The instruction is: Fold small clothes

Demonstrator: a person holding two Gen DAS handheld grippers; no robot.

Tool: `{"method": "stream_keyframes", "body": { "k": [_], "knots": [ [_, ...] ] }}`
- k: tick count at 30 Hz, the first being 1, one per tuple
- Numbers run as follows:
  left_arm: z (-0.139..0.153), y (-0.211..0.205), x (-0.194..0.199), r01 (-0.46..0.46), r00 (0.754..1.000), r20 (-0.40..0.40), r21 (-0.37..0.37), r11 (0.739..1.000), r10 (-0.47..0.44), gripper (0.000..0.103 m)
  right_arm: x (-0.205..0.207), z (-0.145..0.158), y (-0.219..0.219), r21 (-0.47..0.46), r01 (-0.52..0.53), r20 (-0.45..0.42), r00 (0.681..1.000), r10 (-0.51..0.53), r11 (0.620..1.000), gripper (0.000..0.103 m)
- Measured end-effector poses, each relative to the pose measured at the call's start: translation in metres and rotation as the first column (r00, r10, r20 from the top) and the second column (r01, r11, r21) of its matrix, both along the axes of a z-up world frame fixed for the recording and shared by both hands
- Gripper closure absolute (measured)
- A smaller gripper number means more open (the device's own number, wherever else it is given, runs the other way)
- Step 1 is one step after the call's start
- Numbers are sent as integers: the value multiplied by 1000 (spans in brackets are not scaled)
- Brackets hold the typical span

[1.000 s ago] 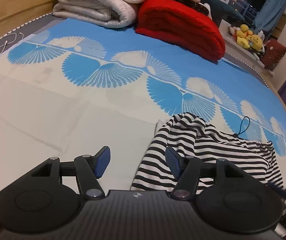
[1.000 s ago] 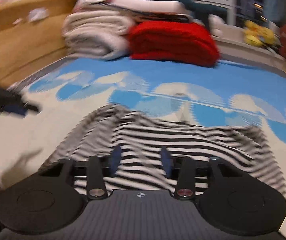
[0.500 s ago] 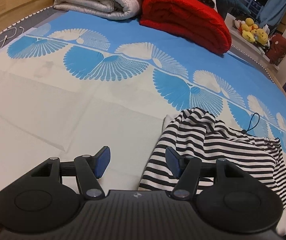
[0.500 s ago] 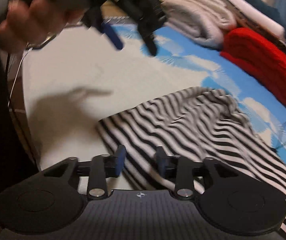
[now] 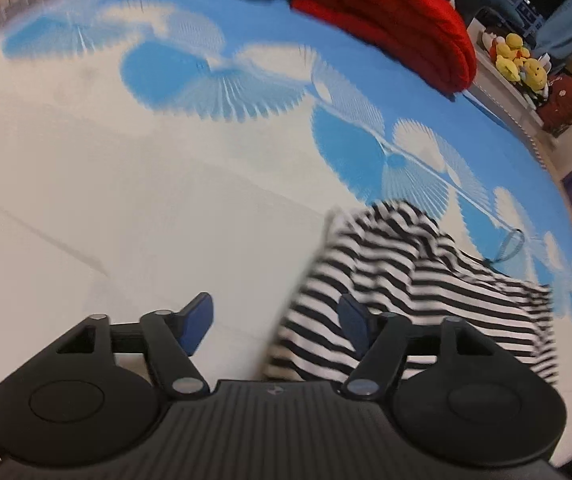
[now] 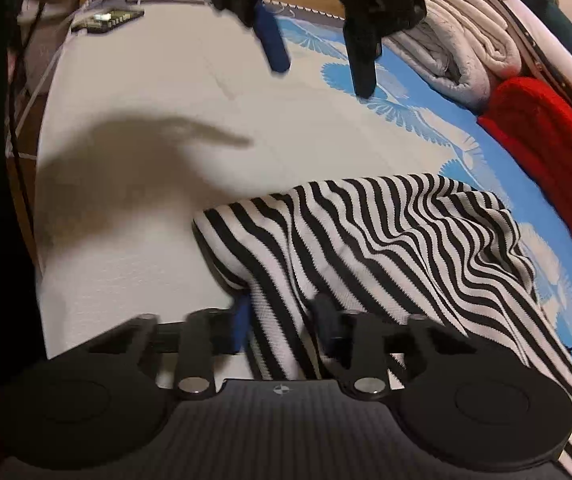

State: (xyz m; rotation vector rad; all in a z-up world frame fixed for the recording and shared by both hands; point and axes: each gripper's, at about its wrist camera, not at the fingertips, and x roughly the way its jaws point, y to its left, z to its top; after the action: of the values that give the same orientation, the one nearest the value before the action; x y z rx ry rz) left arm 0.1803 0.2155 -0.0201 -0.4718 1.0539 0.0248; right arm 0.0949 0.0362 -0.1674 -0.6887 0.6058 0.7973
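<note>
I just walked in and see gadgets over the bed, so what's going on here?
A person is starting to fold a striped garment lying rumpled on the bed. The right gripper is at its near edge, jaws closing with fabric between them. The left gripper hangs over the garment's left edge, jaws opening, gripping nothing.

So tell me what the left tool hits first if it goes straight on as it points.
Probably the left edge of the striped garment: it lies between the opening jaws of the left tool, with the bedsheet beneath. Blur leaves depth unclear.
</note>
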Motion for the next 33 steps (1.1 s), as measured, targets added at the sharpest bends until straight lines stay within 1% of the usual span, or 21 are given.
{"method": "stream_keyframes", "body": {
  "k": [1,2,4,5,6,8,11,13,15,16,17,18,19,20,21,22,23,26,28,30,33],
  "knots": [
    [-6,0,3,3,1000,-28,-50,999,-5,19,2,4,-3,20,6,-10,1000,-6,1000,85],
    [-12,0,7,7,998,-59,-104,995,-13,16,3,12,-7,56,24,-21,1000,-23,998,86],
    [-26,-2,15,18,991,-123,-220,975,-46,16,5,28,-16,131,54,-36,998,-49,990,86],
    [-32,-5,18,22,987,-148,-260,965,-62,16,5,39,-22,175,70,-35,997,-65,982,86],
    [-38,-9,23,30,981,-173,-290,956,-84,16,4,48,-29,211,81,-34,997,-76,974,86],
    [-46,-17,32,56,971,-205,-315,948,-125,16,3,62,-43,275,98,-37,995,-91,956,86],
    [-56,-30,47,90,961,-213,-370,925,-179,16,4,74,-66,357,134,-76,990,-115,924,87],
    [-63,-37,58,97,958,-210,-401,911,-195,17,3,78,-77,383,141,-94,989,-114,913,87],
    [-68,-43,67,102,958,-206,-412,906,-202,19,0,79,-84,397,137,-97,990,-106,908,87],
    [-71,-44,70,103,956,-208,-418,903,-205,25,-1,79,-86,403,135,-99,990,-103,905,87],
    [-74,-47,75,106,954,-210,-425,899,-212,33,-3,80,-87,404,132,-100,990,-100,905,87],
    [-76,-50,78,111,952,-212,-426,898,-219,37,-3,80,-88,403,130,-100,990,-97,906,87],
    [-77,-52,79,118,951,-213,-423,898,-226,45,-4,80,-88,401,128,-102,990,-94,907,87],
    [-78,-54,80,129,949,-212,-419,899,-235,62,-5,80,-89,401,128,-105,990,-93,907,87],
    [-78,-56,80,140,947,-209,-412,900,-243,72,-3,81,-89,401,129,-107,990,-93,907,87],
    [-77,-56,79,145,948,-204,-408,901,-245,85,-2,82,-89,401,131,-112,989,-93,907,87],
    [-74,-54,78,147,951,-192,-404,903,-241,87,-1,82,-87,399,131,-117,989,-91,908,87],
    [-53,-45,72,147,967,-131,-414,899,-218,89,-3,83,-79,403,118,-134,989,-69,908,87],
    [-34,-36,63,155,975,-88,-385,910,-203,89,-6,88,-71,423,98,-129,990,-47,901,87],
    [-22,-23,54,134,981,-80,-371,919,-176,89,-8,96,-64,463,89,-138,990,-27,882,87],
    [-14,-14,45,111,982,-111,-332,937,-156,89,-8,106,-64,523,105,-181,984,-11,846,87]
  ]
}}
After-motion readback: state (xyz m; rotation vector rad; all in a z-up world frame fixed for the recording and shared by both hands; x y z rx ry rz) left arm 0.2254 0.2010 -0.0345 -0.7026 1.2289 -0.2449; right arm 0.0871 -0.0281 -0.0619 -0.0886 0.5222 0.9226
